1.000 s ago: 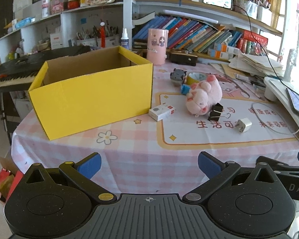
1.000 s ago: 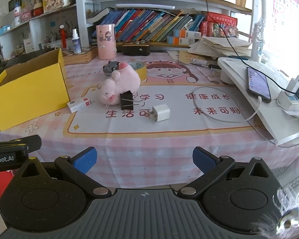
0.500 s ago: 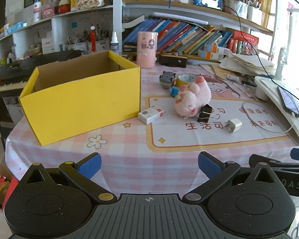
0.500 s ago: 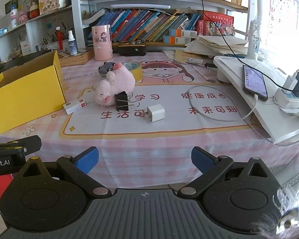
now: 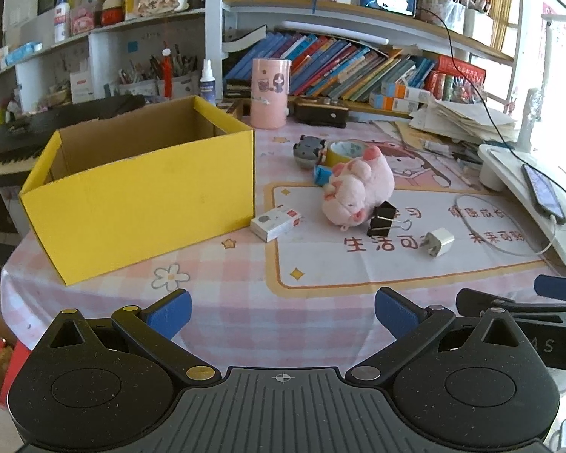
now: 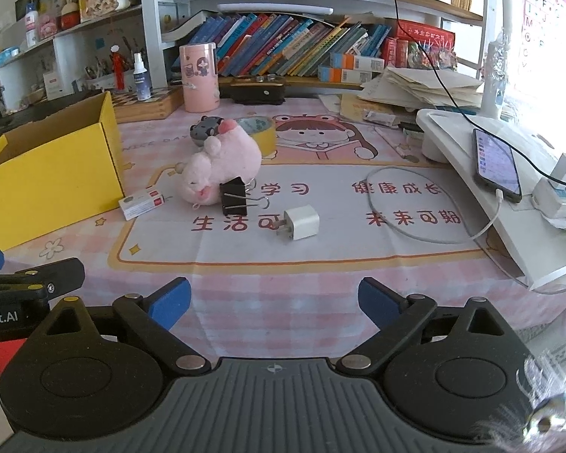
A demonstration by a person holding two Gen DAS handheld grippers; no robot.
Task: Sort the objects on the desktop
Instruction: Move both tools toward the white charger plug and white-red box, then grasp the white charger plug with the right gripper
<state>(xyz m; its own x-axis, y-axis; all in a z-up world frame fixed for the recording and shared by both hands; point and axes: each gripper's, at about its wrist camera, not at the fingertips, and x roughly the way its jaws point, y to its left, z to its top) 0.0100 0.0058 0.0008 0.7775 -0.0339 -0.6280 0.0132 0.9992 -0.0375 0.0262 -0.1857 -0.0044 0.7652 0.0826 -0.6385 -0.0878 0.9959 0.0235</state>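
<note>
An open yellow cardboard box (image 5: 139, 192) (image 6: 53, 173) stands on the left of the pink checked table. Beside it lie a small white carton (image 5: 275, 222) (image 6: 141, 204), a pink plush pig (image 5: 358, 190) (image 6: 222, 166), a black binder clip (image 5: 383, 221) (image 6: 236, 198), a white charger plug (image 5: 439, 242) (image 6: 302, 222), a yellow tape roll (image 5: 345, 151) (image 6: 258, 128) and a small grey toy (image 5: 308, 149) (image 6: 204, 128). My left gripper (image 5: 281, 309) and right gripper (image 6: 273, 298) are both open and empty, hovering at the table's near edge, well short of the objects.
A pink cylinder (image 5: 269, 92) and a black case (image 5: 320, 113) stand at the back before rows of books. A white stand (image 6: 490, 188) with a phone (image 6: 496, 164) and a looped cable (image 6: 415, 204) occupies the right. A keyboard (image 5: 7, 151) lies behind the box.
Both grippers have drawn back slightly and lifted their view; the objects look a little further away. Nothing on the table has moved.
</note>
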